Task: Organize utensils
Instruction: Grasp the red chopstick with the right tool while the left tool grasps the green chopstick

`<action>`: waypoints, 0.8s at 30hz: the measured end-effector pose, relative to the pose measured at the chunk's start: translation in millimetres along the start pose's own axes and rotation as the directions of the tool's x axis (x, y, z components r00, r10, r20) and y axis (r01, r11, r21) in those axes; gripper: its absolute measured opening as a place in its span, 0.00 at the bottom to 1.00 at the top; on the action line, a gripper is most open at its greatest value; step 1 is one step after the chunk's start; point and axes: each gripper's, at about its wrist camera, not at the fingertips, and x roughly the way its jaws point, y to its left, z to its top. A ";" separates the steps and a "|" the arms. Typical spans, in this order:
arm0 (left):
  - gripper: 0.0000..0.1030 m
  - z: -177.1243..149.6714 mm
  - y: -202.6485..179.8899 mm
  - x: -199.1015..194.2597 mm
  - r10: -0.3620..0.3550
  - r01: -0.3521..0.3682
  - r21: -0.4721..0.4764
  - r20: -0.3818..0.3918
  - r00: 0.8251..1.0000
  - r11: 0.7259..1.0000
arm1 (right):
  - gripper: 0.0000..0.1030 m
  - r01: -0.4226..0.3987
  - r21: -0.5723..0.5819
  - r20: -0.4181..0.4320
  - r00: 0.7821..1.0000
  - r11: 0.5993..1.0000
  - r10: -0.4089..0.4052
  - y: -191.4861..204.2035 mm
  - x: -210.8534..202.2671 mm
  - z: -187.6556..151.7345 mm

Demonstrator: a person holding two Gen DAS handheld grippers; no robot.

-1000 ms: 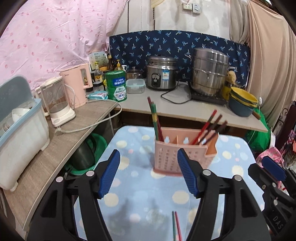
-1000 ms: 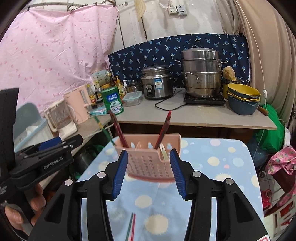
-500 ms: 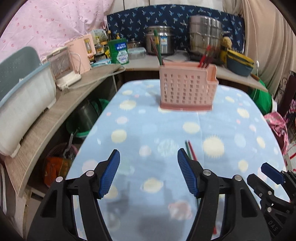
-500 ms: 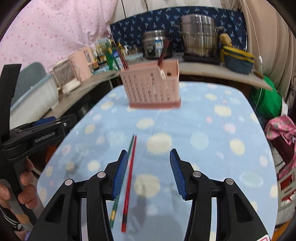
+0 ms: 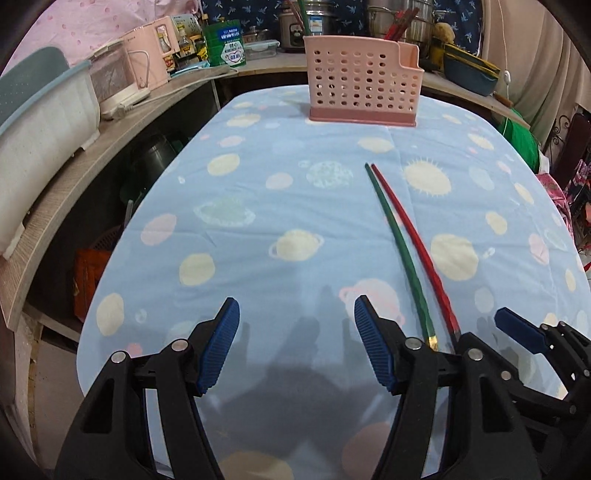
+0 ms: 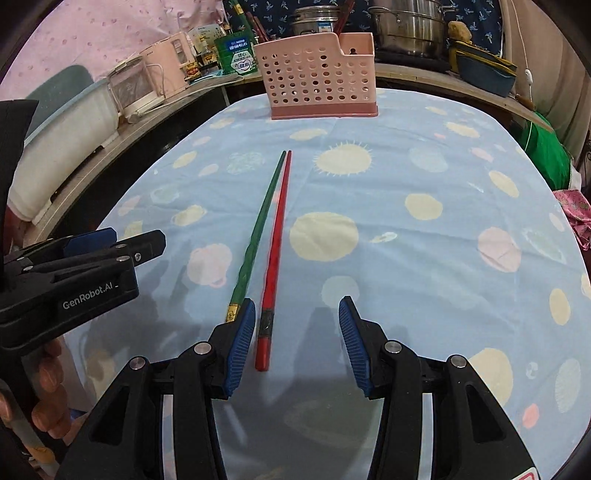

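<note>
A green chopstick point(image 6: 256, 230) and a red chopstick point(image 6: 277, 240) lie side by side on the blue planet-print tablecloth point(image 6: 424, 236), pointing toward a pink perforated utensil holder point(image 6: 317, 86) at the far end. My right gripper point(image 6: 297, 341) is open low over the cloth, with the red chopstick's near end just inside its left pad and untouched. My left gripper point(image 5: 297, 347) is open over bare cloth, left of the green chopstick point(image 5: 397, 243) and red chopstick point(image 5: 417, 243). The holder point(image 5: 364, 86) has more chopsticks standing in it.
A wooden counter point(image 5: 70, 177) runs along the left with a white dish rack point(image 5: 40, 133) and kettles. Behind the table stand a rice cooker, steel pots point(image 6: 406, 26) and blue bowls point(image 6: 484, 70). A hand point(image 6: 44, 387) holds the left gripper.
Both grippers came down and back from the holder toward the near end of the table. The two chopsticks on the cloth now lie close in front of the fingers.
</note>
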 end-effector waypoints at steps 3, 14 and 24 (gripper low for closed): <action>0.60 -4.4 1.9 1.8 -0.006 0.006 -0.009 -0.014 1.000 1.000 | 0.37 0.002 -0.006 -0.003 1.000 1.000 -0.002 3.8 2.0 -1.7; 0.62 -10.7 6.6 5.8 -0.013 0.013 -0.022 -0.037 0.999 1.000 | 0.08 0.058 -0.053 0.000 0.998 0.997 -0.058 8.4 6.4 -8.6; 0.70 -12.0 -5.0 4.0 -0.025 0.026 0.004 -0.036 0.999 1.000 | 0.07 0.081 0.011 0.006 0.997 0.997 -0.081 -15.3 -0.6 -11.0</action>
